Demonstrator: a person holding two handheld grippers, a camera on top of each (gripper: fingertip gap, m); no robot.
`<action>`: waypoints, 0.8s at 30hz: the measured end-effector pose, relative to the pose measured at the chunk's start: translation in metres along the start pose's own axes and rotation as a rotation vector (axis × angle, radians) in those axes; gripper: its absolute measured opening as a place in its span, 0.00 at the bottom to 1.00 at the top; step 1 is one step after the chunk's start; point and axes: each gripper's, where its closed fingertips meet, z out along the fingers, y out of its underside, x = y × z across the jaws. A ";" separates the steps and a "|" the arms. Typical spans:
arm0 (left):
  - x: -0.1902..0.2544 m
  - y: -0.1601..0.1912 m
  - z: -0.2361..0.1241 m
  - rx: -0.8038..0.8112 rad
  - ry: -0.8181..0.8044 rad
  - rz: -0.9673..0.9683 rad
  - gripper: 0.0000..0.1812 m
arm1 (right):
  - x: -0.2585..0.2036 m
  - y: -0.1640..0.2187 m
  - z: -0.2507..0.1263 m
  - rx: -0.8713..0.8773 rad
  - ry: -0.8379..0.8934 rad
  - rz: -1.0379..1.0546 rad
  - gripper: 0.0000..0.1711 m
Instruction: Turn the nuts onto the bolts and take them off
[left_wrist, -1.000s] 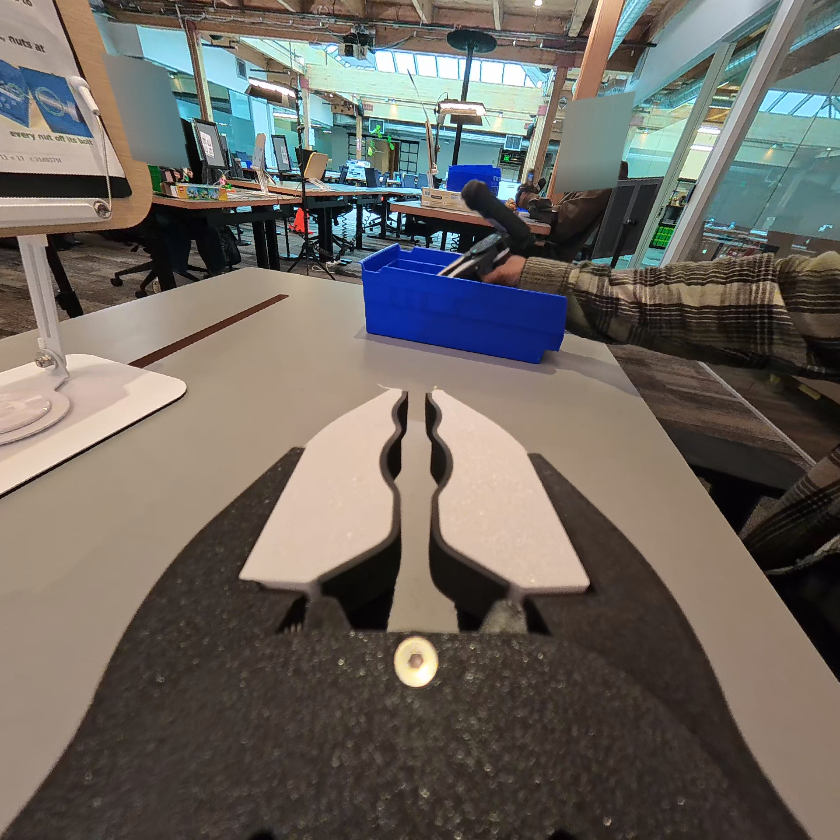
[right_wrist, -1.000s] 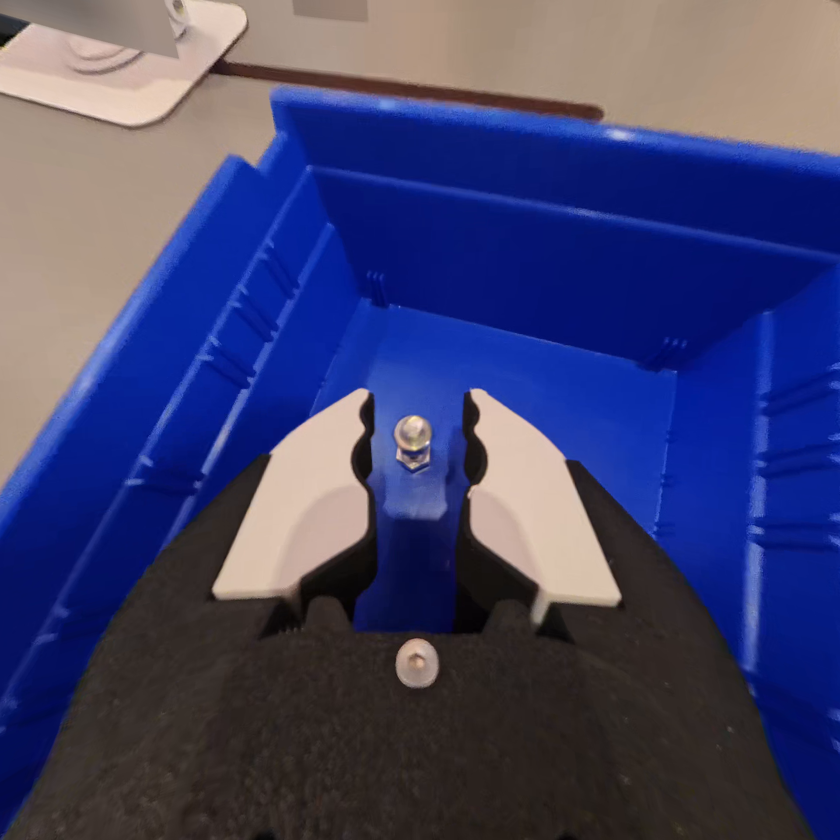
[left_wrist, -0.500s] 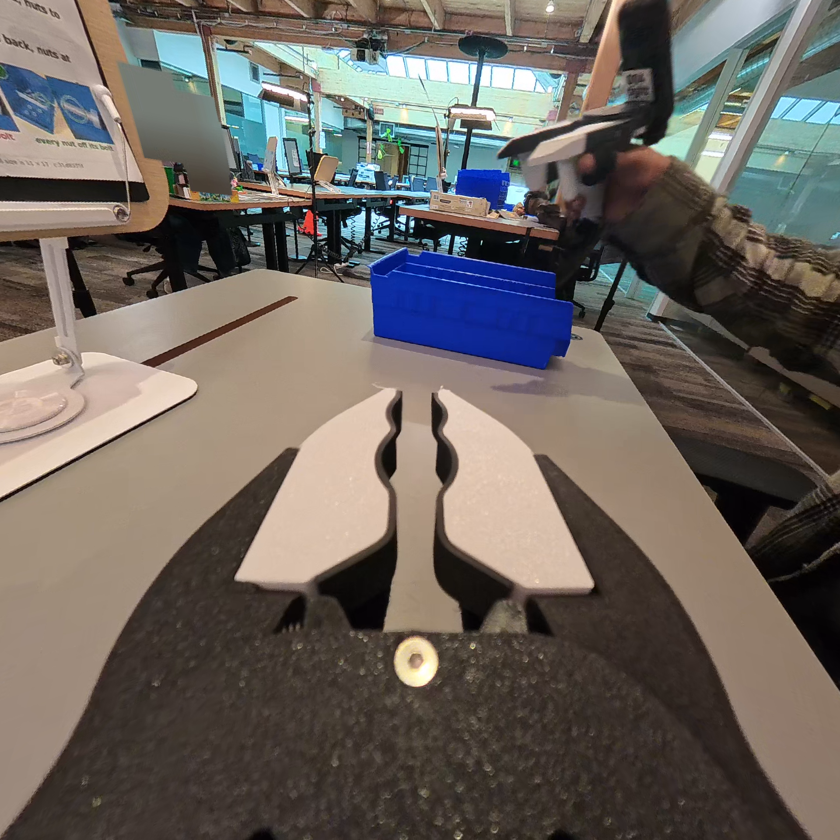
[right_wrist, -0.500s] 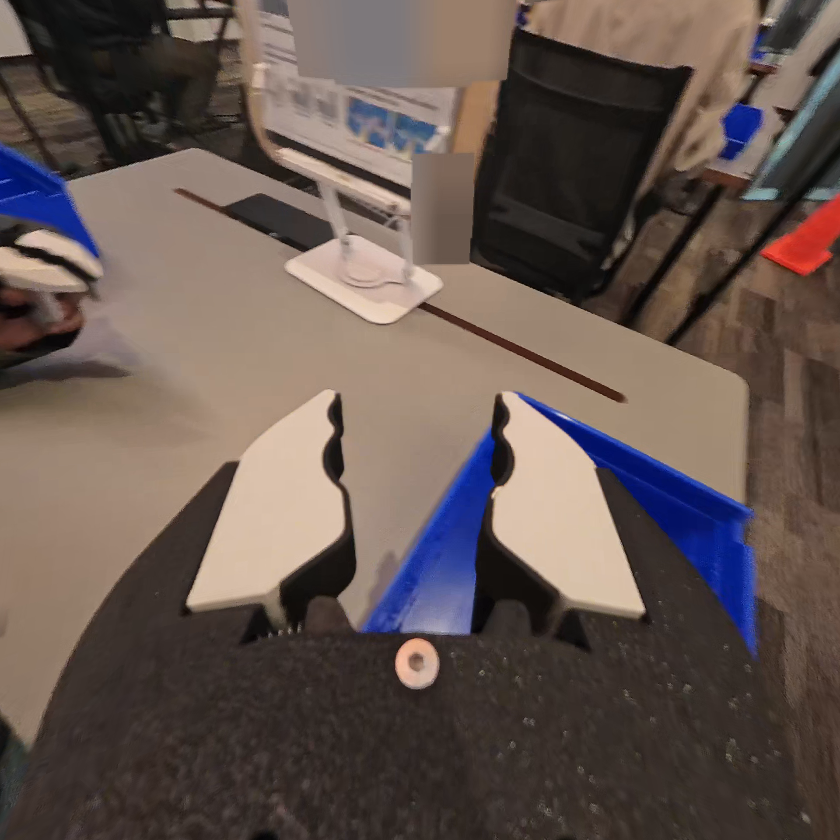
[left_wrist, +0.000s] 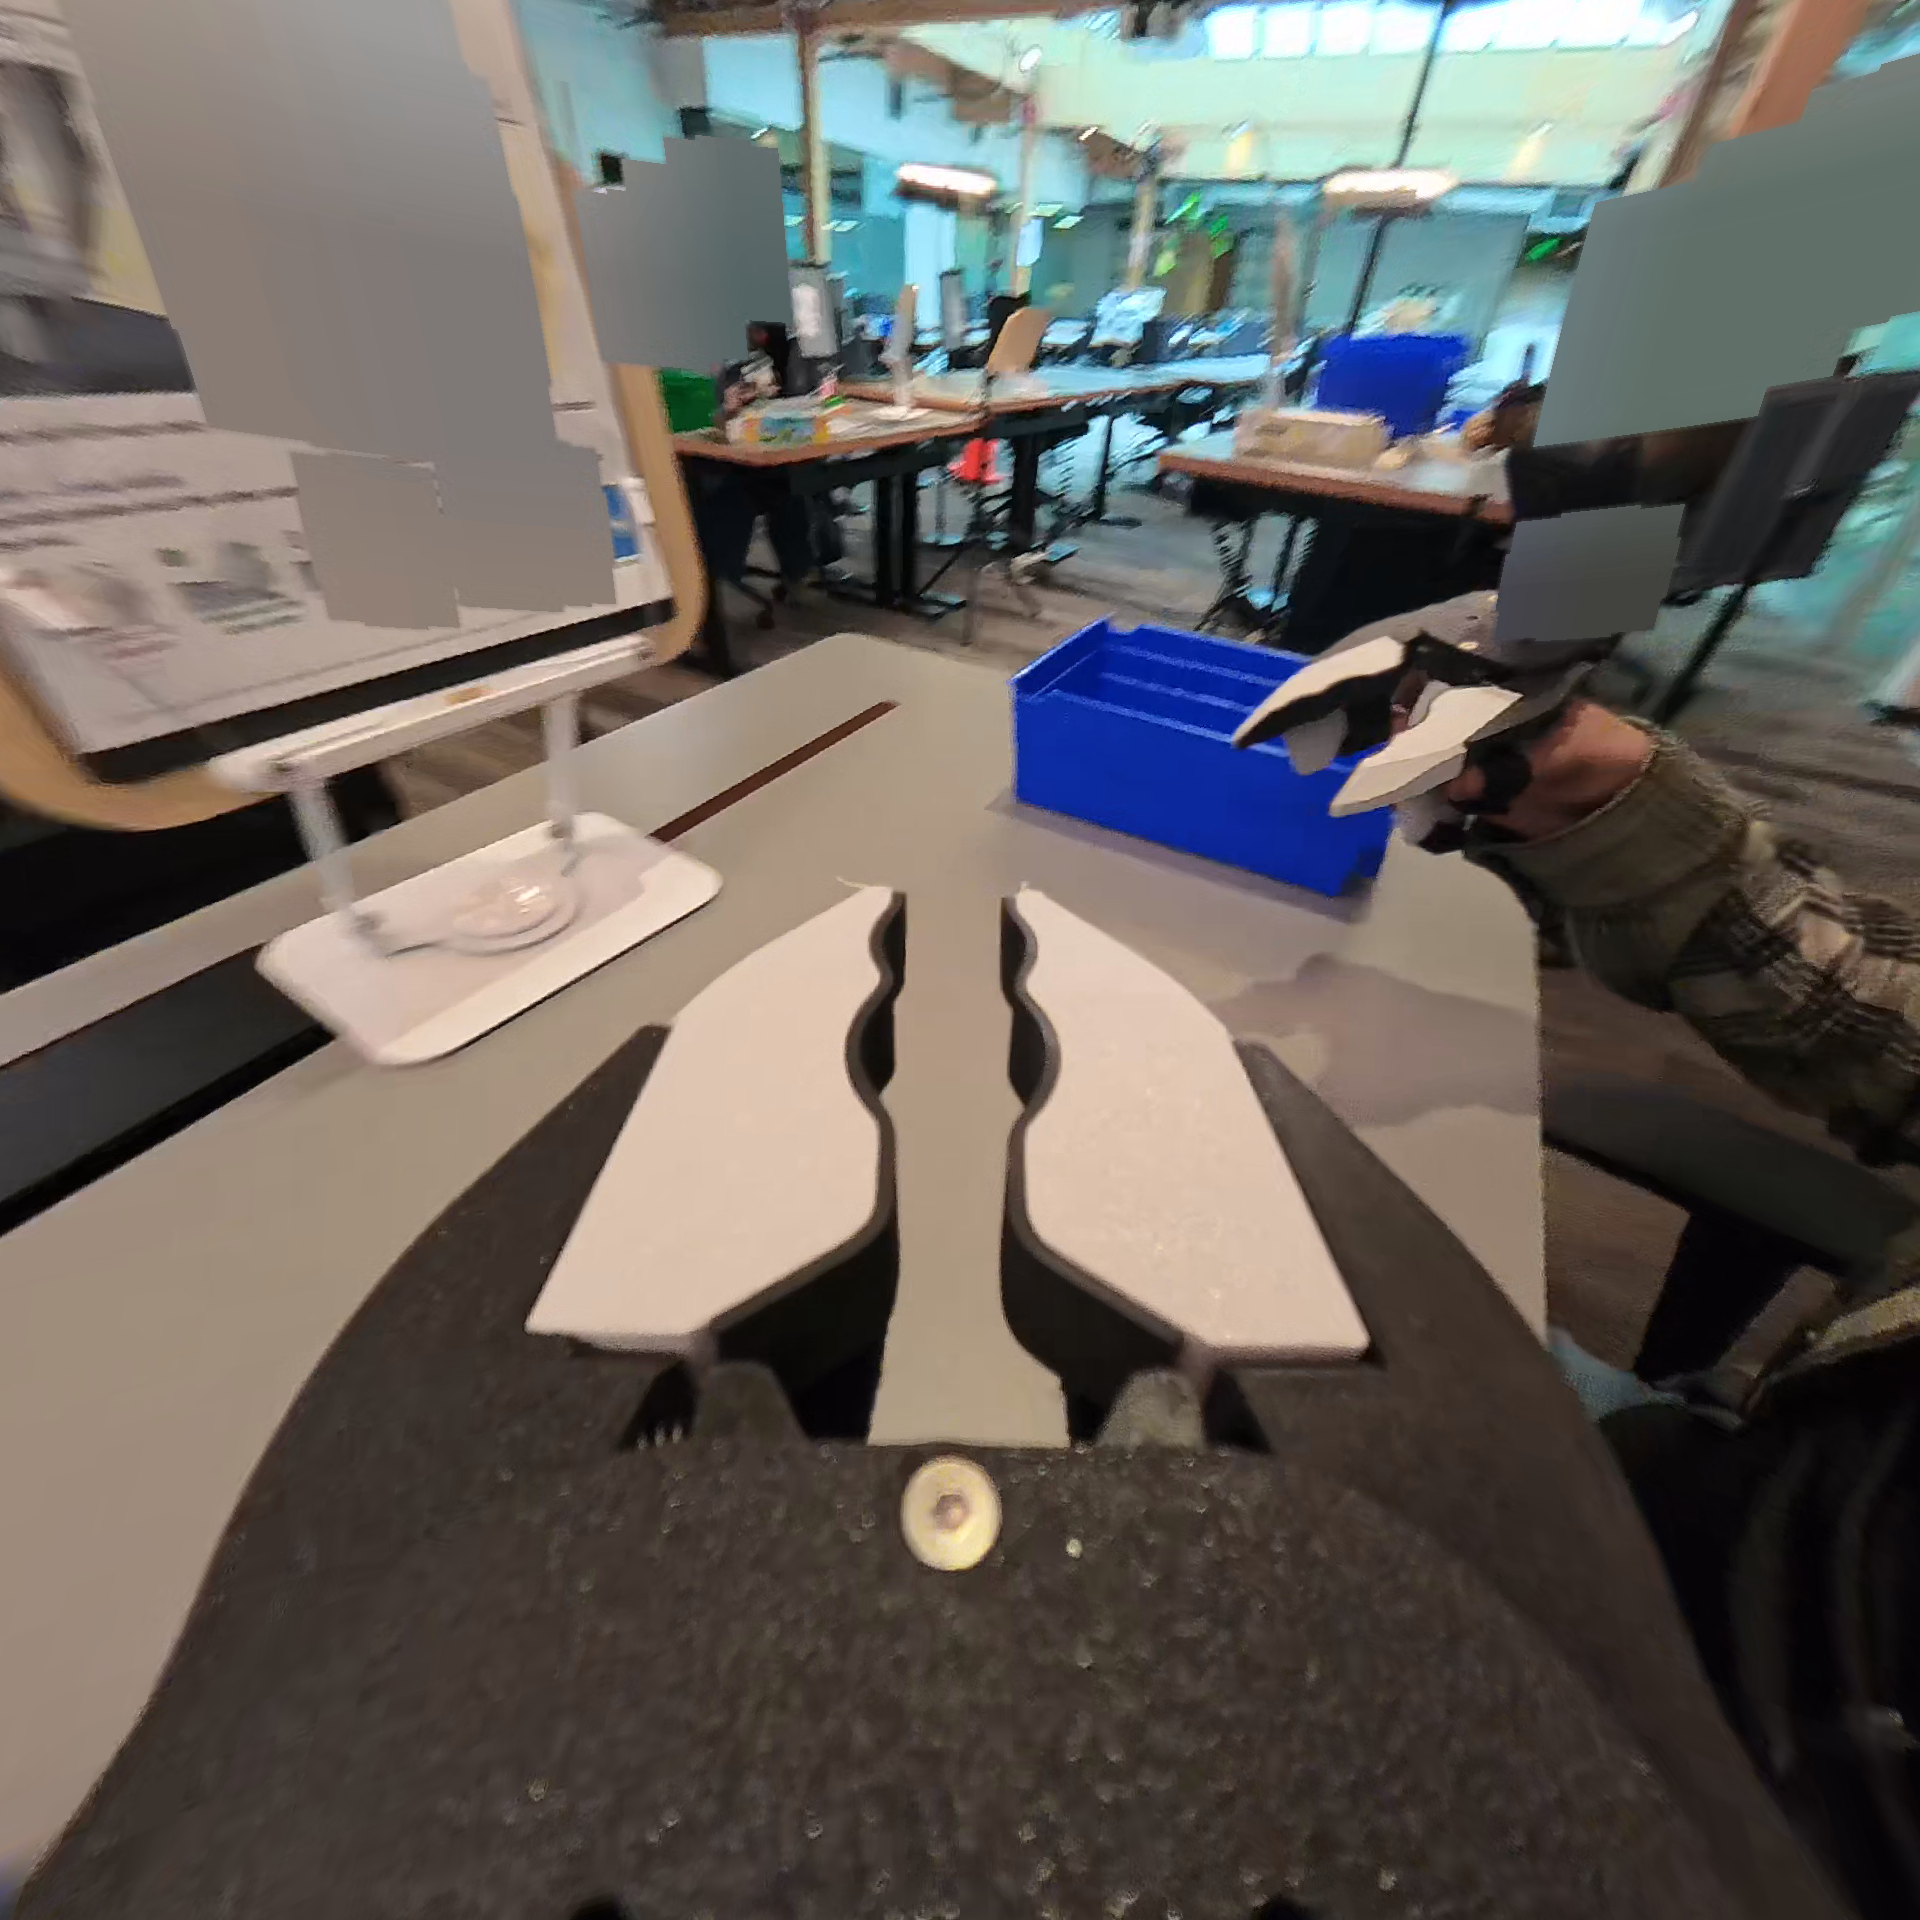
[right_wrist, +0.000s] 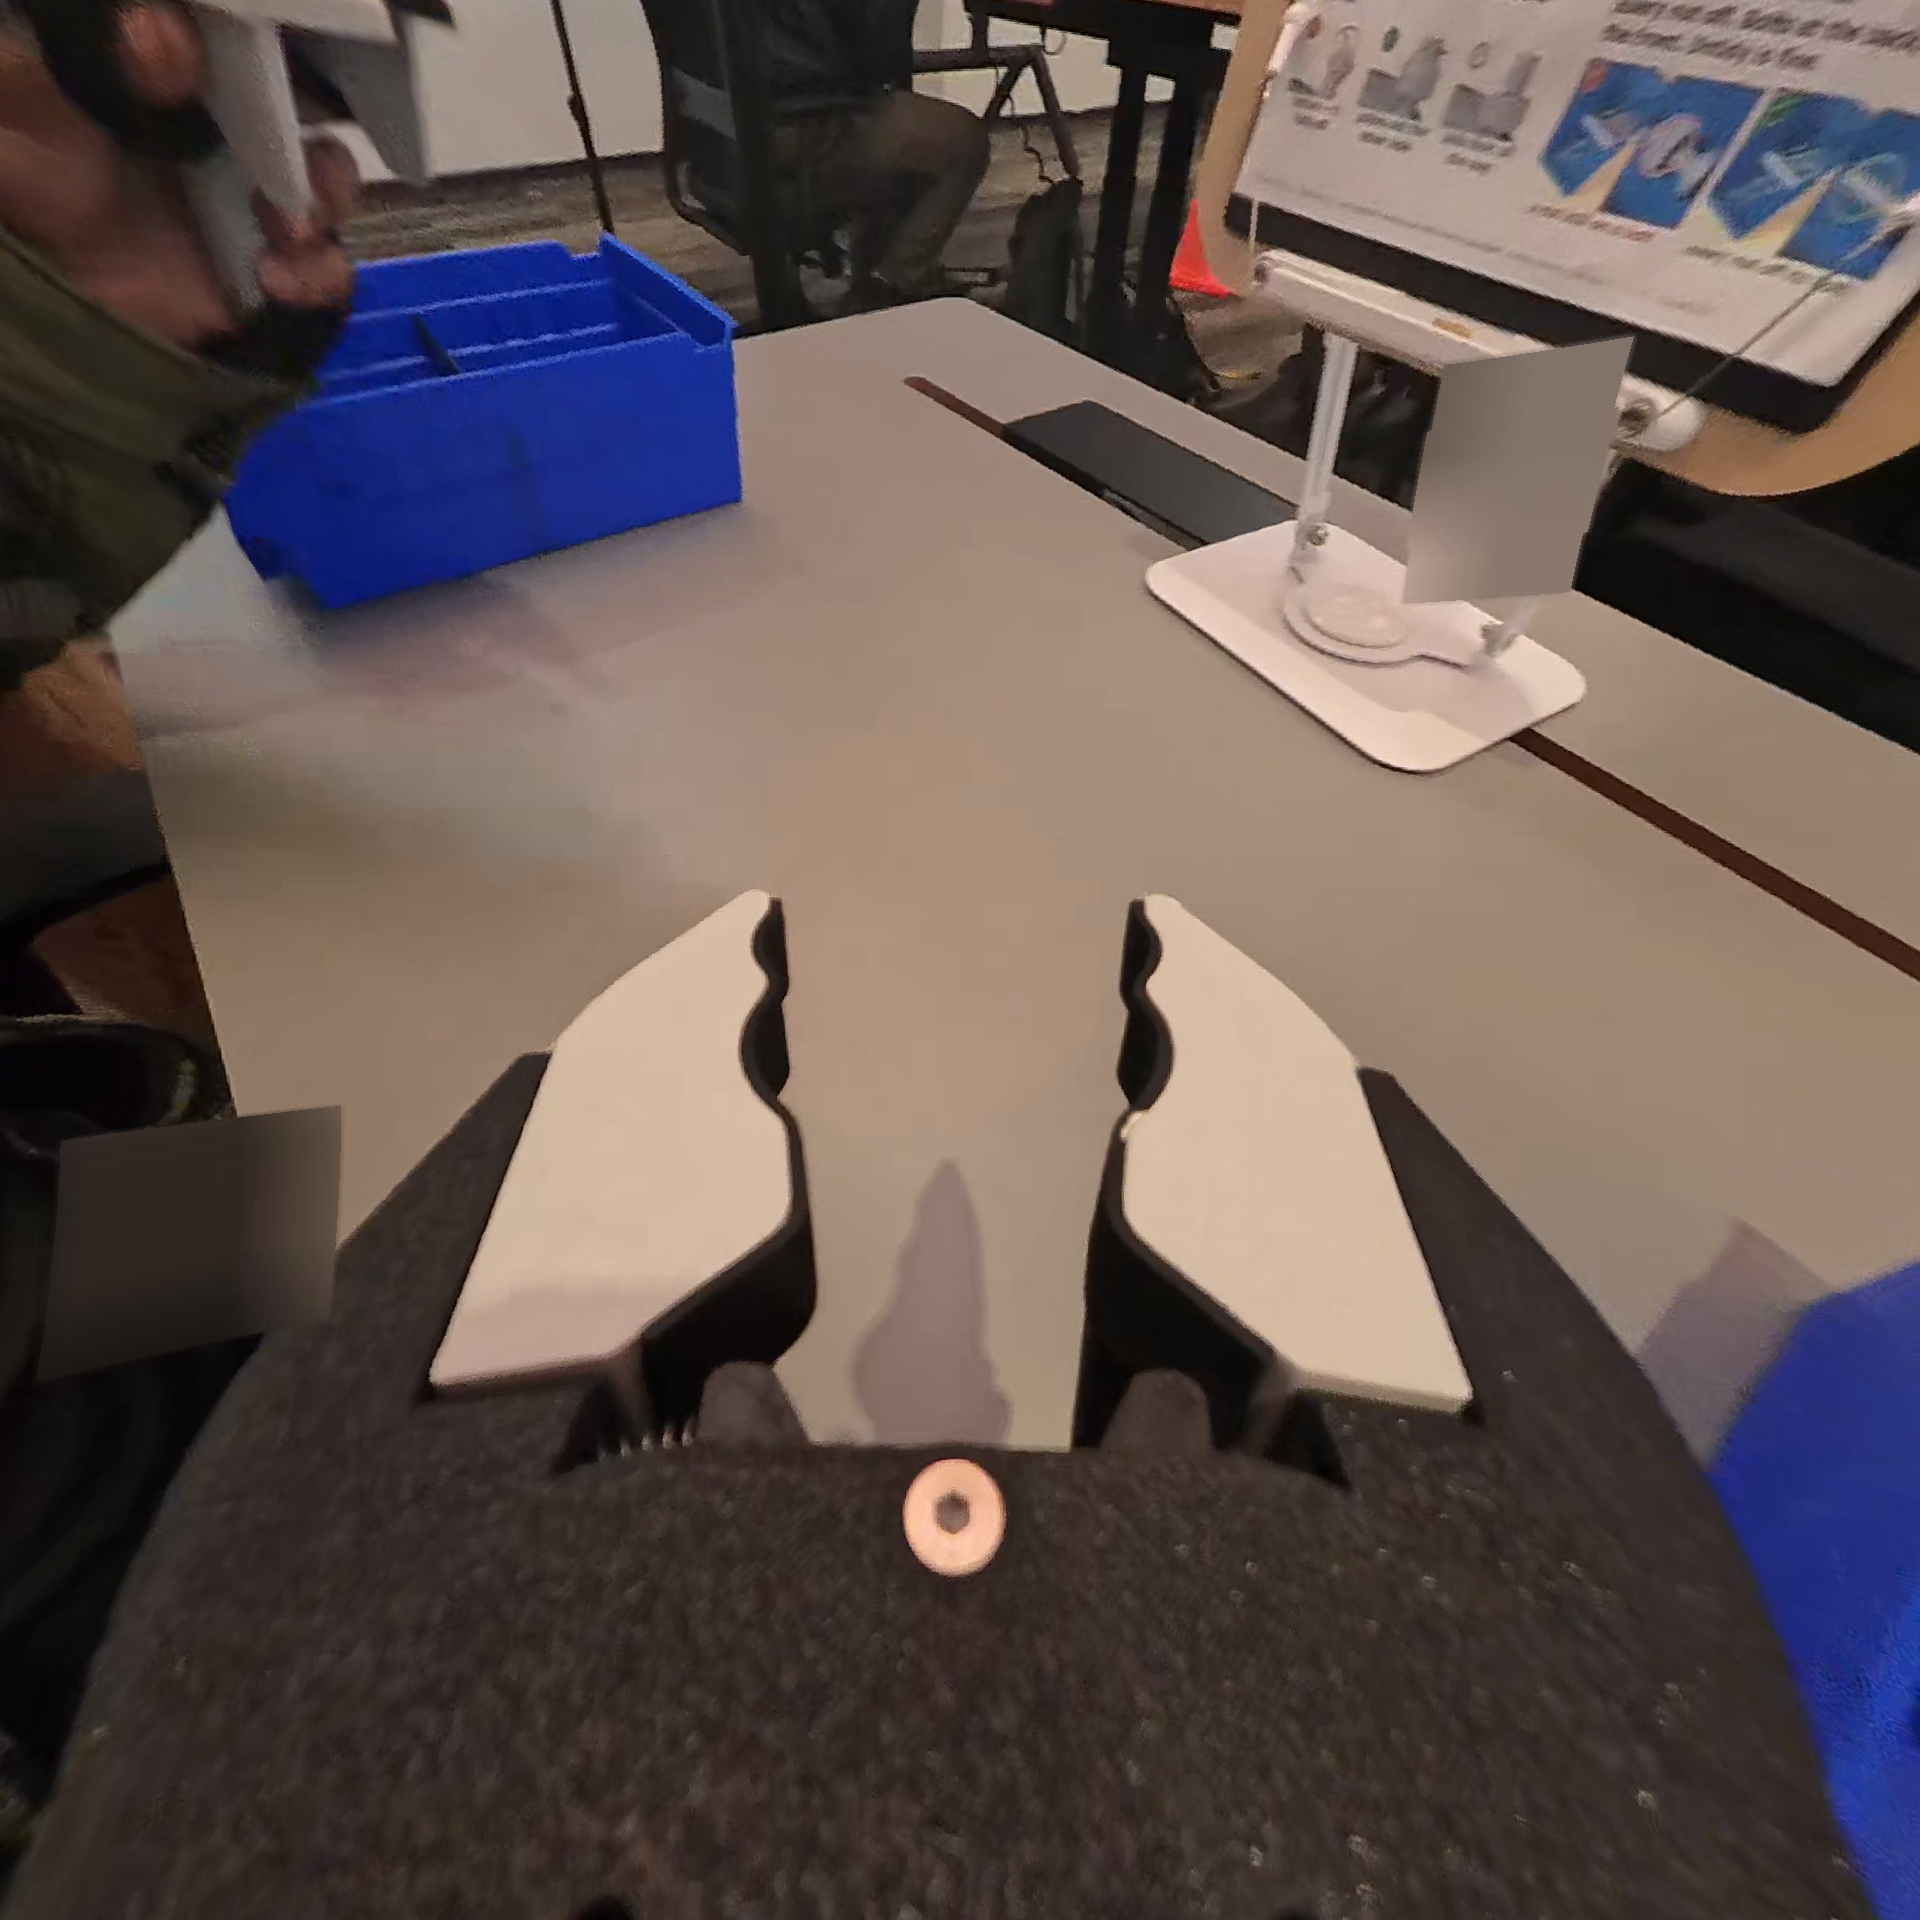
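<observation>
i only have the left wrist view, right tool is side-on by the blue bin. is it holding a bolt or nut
observer: no. the right wrist view shows the right tool open wide, with only bare grey table between its fingers.
operator: so the blue bin i see is the only one
observer: no, a second blue bin with dividers stands near a far corner of the table, just past the left hand.
operator: any bolts in it
observer: none i can make out. only a thin dark piece shows between its dividers.
</observation>
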 end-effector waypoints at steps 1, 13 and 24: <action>-0.007 -0.005 -0.019 -0.021 -0.047 0.008 0.09 | -0.003 0.002 0.004 0.006 -0.012 0.004 0.35; -0.171 0.055 -0.215 -0.569 -0.547 -0.129 0.07 | -0.016 0.016 0.032 0.001 -0.061 0.028 0.33; -0.203 0.149 -0.216 -1.067 -0.248 -0.149 0.00 | -0.001 0.016 0.044 -0.035 -0.034 0.017 0.31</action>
